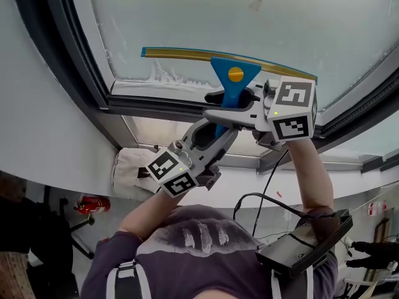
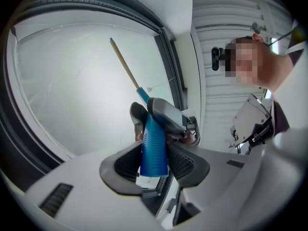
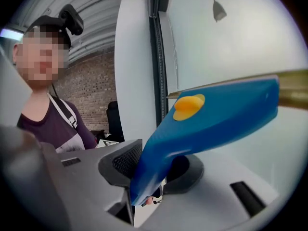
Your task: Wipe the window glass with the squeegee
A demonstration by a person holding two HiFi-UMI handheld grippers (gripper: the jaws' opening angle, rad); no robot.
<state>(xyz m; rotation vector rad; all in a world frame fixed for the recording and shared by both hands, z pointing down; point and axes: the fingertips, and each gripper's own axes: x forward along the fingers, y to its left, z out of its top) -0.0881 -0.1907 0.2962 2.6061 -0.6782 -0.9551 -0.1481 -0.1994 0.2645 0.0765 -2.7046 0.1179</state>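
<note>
Blue plastic squeegee [image 1: 227,85] against window glass [image 1: 249,17] near its lower edge, left gripper [image 2: 154,161] fingers clamped on handle, right gripper [image 3: 153,170] fingers pinching its neck

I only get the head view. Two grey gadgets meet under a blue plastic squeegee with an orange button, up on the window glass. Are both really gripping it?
Observer: In the left gripper view, the left gripper has both dark pads pressed on the ribbed end of the blue plastic squeegee.
Operator: And the other one?
Observer: In the right gripper view, the right gripper clamps the handle higher up, just below the orange button.
Operator: What's behind the person?
Observer: A brown brick wall, which shows only in the right gripper view.
</note>
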